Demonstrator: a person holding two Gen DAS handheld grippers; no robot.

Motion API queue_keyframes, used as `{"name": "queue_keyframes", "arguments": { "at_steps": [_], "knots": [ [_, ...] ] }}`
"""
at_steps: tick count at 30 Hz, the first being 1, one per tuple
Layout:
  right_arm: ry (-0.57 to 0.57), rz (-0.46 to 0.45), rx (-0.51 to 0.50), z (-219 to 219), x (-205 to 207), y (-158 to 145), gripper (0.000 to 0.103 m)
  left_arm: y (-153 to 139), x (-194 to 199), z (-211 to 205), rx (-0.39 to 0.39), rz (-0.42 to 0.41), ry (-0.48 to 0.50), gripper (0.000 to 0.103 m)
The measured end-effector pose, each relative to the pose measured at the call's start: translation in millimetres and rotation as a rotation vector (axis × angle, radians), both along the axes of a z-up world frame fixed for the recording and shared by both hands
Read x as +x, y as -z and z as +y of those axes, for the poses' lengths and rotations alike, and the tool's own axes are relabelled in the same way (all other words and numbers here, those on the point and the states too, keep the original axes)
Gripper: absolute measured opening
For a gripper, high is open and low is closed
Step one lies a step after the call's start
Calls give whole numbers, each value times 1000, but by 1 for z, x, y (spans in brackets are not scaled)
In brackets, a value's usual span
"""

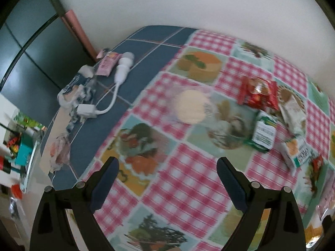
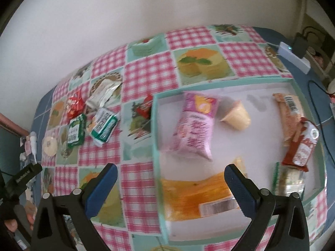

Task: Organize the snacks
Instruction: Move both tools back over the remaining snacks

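While both grippers are hanging empty above the patterned tablecloth [image 2: 146,73], the teal-rimmed tray [image 2: 156,125] is serving as the landmark for everything else. Inside it are lying a pink pouch [image 2: 192,127], a small cream cup [image 2: 236,116] on its side, an orange packet [image 2: 194,194], a red sachet [image 2: 301,146] and a few more wrappers against the rim on the side away from the loose snacks. The right gripper [image 2: 170,188] is standing fully wide with nothing between its jaws, straddling the tray's near wall. The left gripper [image 1: 167,182] is also spread wide and empty, over bare cloth.

Loose snacks are waiting outside the tray, beyond its wall on the side away from the red sachet: a red packet [image 2: 74,104], a green packet [image 2: 75,131], a green-and-white packet [image 2: 103,126], a pale wrapper [image 2: 102,93], and a round cream disc [image 2: 49,145] furthest out. One small red packet [image 2: 144,105] is sitting just beside the tray wall.

My judgement: the next pick should start from that cluster's outer edge, taking a single packet. The packets are crowding each other, so wide jaws may catch two. Lifting clear over the tray wall matters. Open room is remaining mid-tray, between pouch and sachet.
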State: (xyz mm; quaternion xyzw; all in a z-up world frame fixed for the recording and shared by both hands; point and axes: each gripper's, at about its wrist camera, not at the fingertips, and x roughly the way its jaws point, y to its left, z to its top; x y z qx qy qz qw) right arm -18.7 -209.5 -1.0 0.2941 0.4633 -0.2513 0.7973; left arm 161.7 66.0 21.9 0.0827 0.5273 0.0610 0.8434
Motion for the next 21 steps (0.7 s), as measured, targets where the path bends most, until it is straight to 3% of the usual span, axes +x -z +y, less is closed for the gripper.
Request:
{"name": "queue_keyframes", "arguments": {
  "at_steps": [15,19,21],
  "knots": [
    [-93,-53,54,39,40,5,103,9,17,59,-59,23,-102,94],
    [-126,-56,56,45,50,7,103,13,25,57,-67,29,-60,94],
    [-138,-50,52,46,54,8,103,15,31,58,-106,28,-24,94]
  ]
}}
